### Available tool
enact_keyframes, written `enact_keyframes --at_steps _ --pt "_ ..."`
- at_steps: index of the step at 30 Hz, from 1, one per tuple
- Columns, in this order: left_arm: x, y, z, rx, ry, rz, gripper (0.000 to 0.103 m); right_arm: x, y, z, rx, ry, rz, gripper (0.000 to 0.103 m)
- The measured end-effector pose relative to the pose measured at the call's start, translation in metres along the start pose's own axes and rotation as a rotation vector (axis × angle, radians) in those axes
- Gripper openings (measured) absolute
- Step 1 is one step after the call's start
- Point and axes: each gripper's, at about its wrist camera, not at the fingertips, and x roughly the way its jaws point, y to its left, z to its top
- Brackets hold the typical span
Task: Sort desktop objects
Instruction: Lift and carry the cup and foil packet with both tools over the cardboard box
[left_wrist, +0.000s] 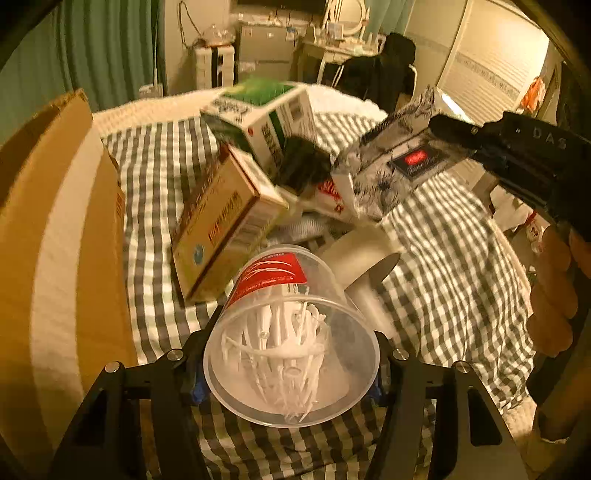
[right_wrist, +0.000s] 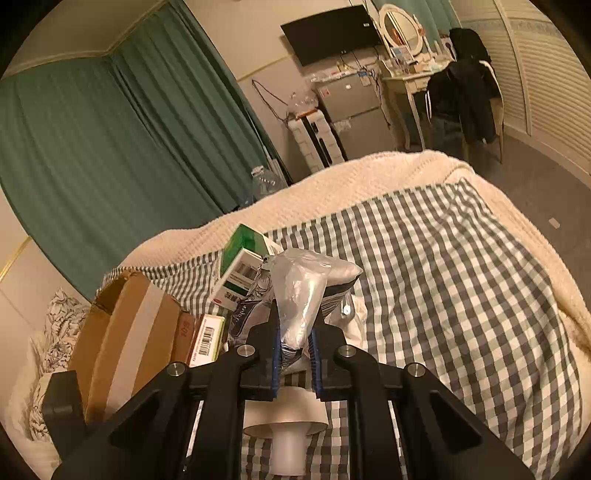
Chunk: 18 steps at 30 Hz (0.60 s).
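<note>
In the left wrist view my left gripper (left_wrist: 290, 365) is shut on a clear plastic cup (left_wrist: 291, 332) with a red label, tilted with its mouth toward the camera. It is full of thin white plastic picks. My right gripper (left_wrist: 439, 127) reaches in from the upper right of that view, shut on a black-and-white patterned packet (left_wrist: 391, 170). A person's hand (left_wrist: 554, 295) holds its handle. In the right wrist view the right gripper (right_wrist: 295, 354) pinches the same crinkled packet (right_wrist: 299, 295) between its blue pads (right_wrist: 277, 362).
A pile lies on the checked cloth (left_wrist: 461, 258): a tan box (left_wrist: 221, 221), a green-and-white box (left_wrist: 258, 118) and a white spool (left_wrist: 365, 266). An open cardboard box (left_wrist: 55, 240) stands at the left. The spool (right_wrist: 284, 424) lies under the right gripper. A chair and desk stand beyond.
</note>
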Motion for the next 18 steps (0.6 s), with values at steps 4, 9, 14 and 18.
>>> enact_keyframes --at_steps 4,9,14,18 --pt "0.0 -0.022 0.003 0.016 -0.06 0.008 0.063 -0.009 0.006 0.0 -0.003 -0.024 0.0 0.012" --pt "-0.02 -0.035 0.01 0.046 -0.147 0.037 0.063 -0.027 0.019 0.003 -0.035 -0.085 -0.021 0.012" --pt "-0.046 -0.037 0.016 0.047 -0.233 0.057 0.063 -0.045 0.032 0.008 -0.071 -0.148 -0.038 0.012" --pt "-0.063 -0.036 0.022 0.032 -0.289 0.063 0.063 -0.056 0.039 0.011 -0.081 -0.184 -0.053 0.012"
